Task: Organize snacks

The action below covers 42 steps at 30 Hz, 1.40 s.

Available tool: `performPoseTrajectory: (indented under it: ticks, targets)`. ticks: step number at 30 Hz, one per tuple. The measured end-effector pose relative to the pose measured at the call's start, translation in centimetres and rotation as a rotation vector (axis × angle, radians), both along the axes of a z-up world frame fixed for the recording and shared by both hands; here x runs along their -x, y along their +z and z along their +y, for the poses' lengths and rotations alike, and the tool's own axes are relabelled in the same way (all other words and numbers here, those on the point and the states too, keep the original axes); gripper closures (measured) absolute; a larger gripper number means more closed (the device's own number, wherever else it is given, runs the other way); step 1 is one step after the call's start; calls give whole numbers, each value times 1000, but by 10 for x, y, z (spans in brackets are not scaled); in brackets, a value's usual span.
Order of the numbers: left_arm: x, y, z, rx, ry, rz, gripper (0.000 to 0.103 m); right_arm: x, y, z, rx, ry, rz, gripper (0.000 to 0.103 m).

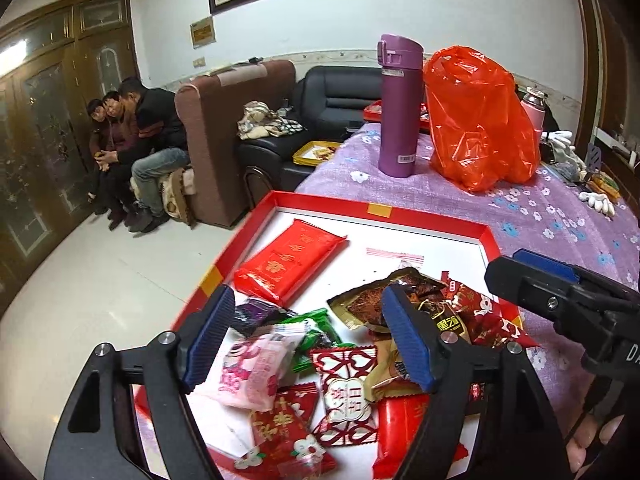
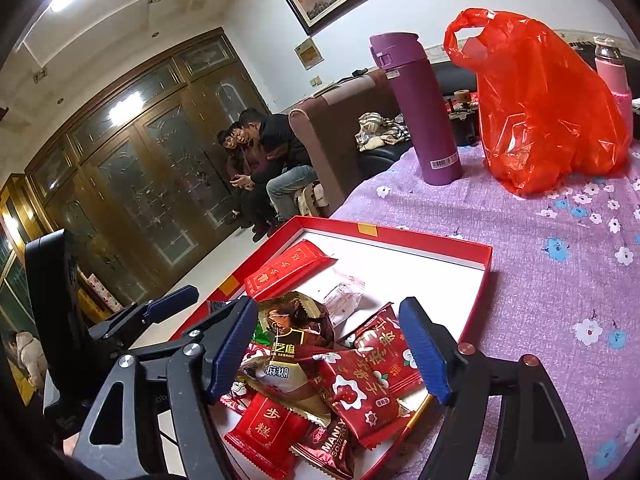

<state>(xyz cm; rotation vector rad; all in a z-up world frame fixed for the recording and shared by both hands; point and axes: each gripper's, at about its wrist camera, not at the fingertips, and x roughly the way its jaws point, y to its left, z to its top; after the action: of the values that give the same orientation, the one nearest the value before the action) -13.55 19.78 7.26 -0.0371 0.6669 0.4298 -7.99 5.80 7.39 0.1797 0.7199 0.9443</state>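
Observation:
A shallow red box [image 1: 320,200] [image 2: 404,234] with a white floor lies on the purple flowered tablecloth and holds a heap of wrapped snacks. A long red packet [image 1: 286,262] [image 2: 286,268] lies apart at the far side. My left gripper [image 1: 308,332] is open above the heap, over a pink packet [image 1: 252,368] and a red-and-white heart packet [image 1: 346,392]. My right gripper [image 2: 332,344] is open above a brown sesame packet [image 2: 292,332] and red flowered packets [image 2: 360,388]. Neither holds anything. Each gripper shows in the other's view.
A purple flask [image 1: 399,104] [image 2: 420,108] and a red plastic bag [image 1: 480,120] [image 2: 548,100] stand on the table beyond the box. A pink bottle [image 2: 612,68] stands behind the bag. White gloves [image 1: 598,200] lie at the right. Sofas and seated people are at the left.

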Motion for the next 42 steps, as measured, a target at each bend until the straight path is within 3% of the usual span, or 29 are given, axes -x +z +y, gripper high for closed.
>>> performPoseTrajectory:
  ticks: [3, 6, 13, 22, 31, 42]
  targets:
    - [10, 9, -4, -67, 29, -10, 18, -1, 0, -4, -6, 2, 5, 27]
    - [26, 19, -7, -105, 29, -32, 18, -4, -1, -9, -22, -5, 18, 26]
    - [62, 37, -6, -119, 51, -70, 14, -11, -3, -18, -68, -17, 71, 25]
    - [83, 70, 1, -144, 195, -137, 13, 8, 9, -18, -78, 17, -14, 25]
    - [92, 73, -1, -211, 258, -128, 13, 22, 16, -16, -80, 45, -70, 25]
    - [73, 59, -15, -141, 147, -96, 13, 36, 21, -11, -63, 83, -122, 25]
